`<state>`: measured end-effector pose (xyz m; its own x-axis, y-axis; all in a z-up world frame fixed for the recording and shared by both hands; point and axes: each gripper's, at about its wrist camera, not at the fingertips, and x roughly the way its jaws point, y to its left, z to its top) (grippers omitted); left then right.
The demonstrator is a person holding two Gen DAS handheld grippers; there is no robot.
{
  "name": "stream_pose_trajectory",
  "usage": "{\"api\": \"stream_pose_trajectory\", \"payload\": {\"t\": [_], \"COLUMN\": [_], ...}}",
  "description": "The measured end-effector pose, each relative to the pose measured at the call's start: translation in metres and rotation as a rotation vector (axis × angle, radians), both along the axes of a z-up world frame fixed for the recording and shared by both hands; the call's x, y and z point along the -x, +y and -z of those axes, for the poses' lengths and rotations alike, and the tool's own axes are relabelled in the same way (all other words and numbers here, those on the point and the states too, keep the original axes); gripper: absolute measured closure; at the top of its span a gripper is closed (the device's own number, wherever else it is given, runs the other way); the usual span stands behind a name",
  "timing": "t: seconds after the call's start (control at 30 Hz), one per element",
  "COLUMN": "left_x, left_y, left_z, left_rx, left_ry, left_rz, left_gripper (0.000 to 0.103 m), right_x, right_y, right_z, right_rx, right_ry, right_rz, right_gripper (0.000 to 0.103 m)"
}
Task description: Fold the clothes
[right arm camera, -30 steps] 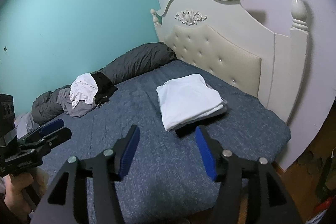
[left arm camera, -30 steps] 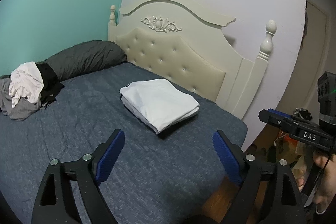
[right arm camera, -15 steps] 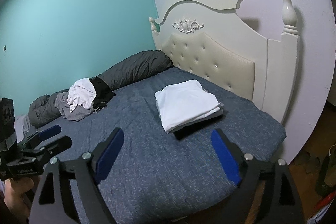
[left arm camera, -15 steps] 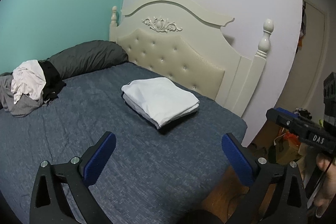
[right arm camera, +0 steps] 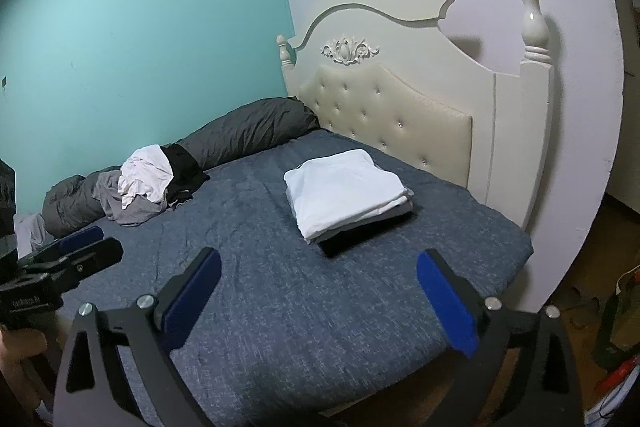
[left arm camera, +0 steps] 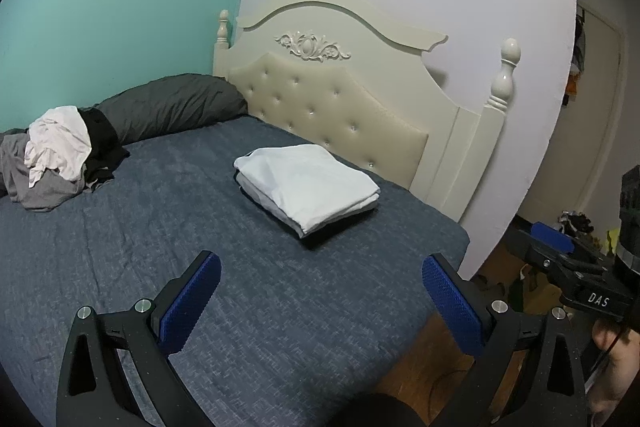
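A folded stack of clothes point(left arm camera: 308, 183) point(right arm camera: 348, 195), white on top with grey and black layers under it, lies on the blue bed point(left arm camera: 160, 247) near the headboard. A crumpled pile of white, grey and black clothes point(left arm camera: 56, 151) point(right arm camera: 148, 179) sits at the far left of the bed. My left gripper point(left arm camera: 322, 263) hovers open over the bed's near part with nothing between its fingers. My right gripper point(right arm camera: 318, 257) also hovers short of the stack. Its jaws are opening and hold nothing. Each gripper shows at the edge of the other's view point(left arm camera: 560, 255) point(right arm camera: 76, 251).
A cream tufted headboard point(left arm camera: 340, 99) with posts closes the bed's far side. A dark grey rolled duvet point(left arm camera: 172, 107) lies along the teal wall. The bed's right edge drops to a wooden floor with clutter point(left arm camera: 576, 223). A person's hand point(left arm camera: 612, 359) holds the right gripper.
Both grippers' jaws have spread wider, the right one by much more. Both have drawn back slightly from the folded stack, which has stayed put.
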<state>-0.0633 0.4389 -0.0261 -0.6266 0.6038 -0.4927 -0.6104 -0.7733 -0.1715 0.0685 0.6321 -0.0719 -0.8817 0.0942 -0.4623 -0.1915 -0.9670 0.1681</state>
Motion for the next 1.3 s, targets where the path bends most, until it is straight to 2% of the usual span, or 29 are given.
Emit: {"api": "stream_pose_trajectory", "payload": {"t": [0.6,1.3], "left_x": [-0.011,-0.016], "left_y": [-0.005,-0.006], "left_z": [0.006,0.004], "left_rx": [-0.023,0.003], "left_ry": [-0.012,-0.006], "left_rz": [0.005,-0.022], "left_gripper": [0.000,0.000], "right_x": [-0.014,-0.015], "right_y": [-0.004,-0.008], "right_z": [0.006,0.006], "right_rx": [0.009,0.007], "right_ry": [0.015,0.006], "right_rz": [0.014,0.009], "right_gripper": [0.003,0.001]}}
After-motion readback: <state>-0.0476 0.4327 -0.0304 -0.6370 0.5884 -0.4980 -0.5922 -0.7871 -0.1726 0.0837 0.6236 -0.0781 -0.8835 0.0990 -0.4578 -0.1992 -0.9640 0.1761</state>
